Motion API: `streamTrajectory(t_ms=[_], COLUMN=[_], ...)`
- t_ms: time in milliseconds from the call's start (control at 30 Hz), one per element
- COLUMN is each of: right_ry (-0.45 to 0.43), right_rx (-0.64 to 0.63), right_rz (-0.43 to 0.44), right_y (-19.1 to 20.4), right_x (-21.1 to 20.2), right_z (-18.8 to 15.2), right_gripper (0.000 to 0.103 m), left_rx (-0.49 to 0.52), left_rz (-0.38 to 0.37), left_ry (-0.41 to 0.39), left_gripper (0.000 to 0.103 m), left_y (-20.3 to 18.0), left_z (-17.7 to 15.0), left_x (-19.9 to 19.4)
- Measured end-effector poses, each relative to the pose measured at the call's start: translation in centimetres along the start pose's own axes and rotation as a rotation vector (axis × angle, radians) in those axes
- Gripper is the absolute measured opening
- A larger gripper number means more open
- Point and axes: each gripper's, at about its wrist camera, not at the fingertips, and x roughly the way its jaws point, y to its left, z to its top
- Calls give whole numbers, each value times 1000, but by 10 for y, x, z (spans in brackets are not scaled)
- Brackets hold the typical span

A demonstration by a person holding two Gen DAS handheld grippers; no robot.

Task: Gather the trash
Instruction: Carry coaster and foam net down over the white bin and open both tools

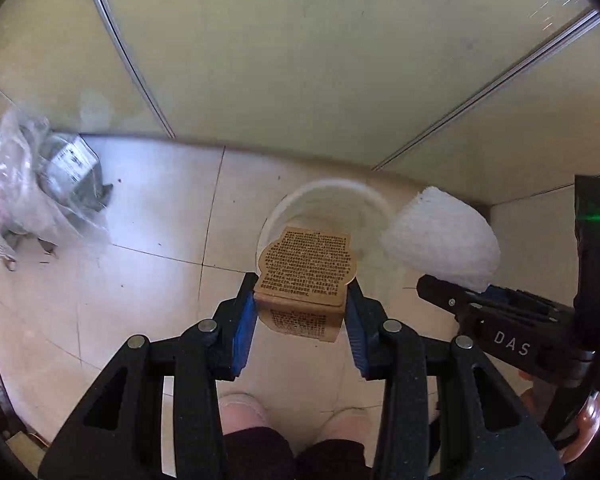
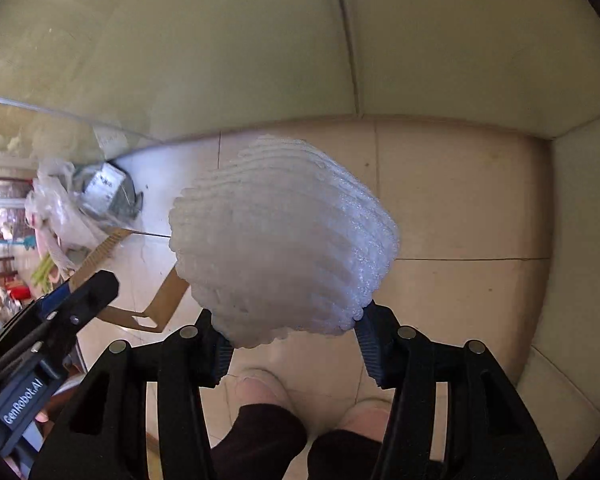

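Note:
My left gripper is shut on a brown printed cardboard piece and holds it above a round white bin on the floor. My right gripper is shut on a white foam fruit net. In the left wrist view the foam net and right gripper hang just right of the bin. In the right wrist view the left gripper shows at the left with the cardboard; the foam hides the bin.
A clear plastic bag of trash lies on the tiled floor at the left by the wall, also in the right wrist view. Pale wall panels stand close behind the bin. The person's pink slippers are below the grippers.

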Motion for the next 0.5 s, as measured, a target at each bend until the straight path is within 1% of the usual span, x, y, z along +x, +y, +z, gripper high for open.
streamTrajectory(t_ms=[167,300,400,500], right_ry=[55,92,100,107], right_rx=[-32,-29,-34,-54], right_rz=[21,67,73,77], right_y=[-6,-13,-21,-19], right_x=[35,46,46,48], right_z=[3,7,6,8], right_gripper=[53,62,71,73], left_rx=[-19,-24,-26,-22], left_rz=[-14,-17,-23,-41], left_ry=[25,27,36,48], left_gripper=[40,40,40,40], left_y=[6,9,8,6], left_z=[-5,-5,-4,-2], left_x=[38,54,63,72])
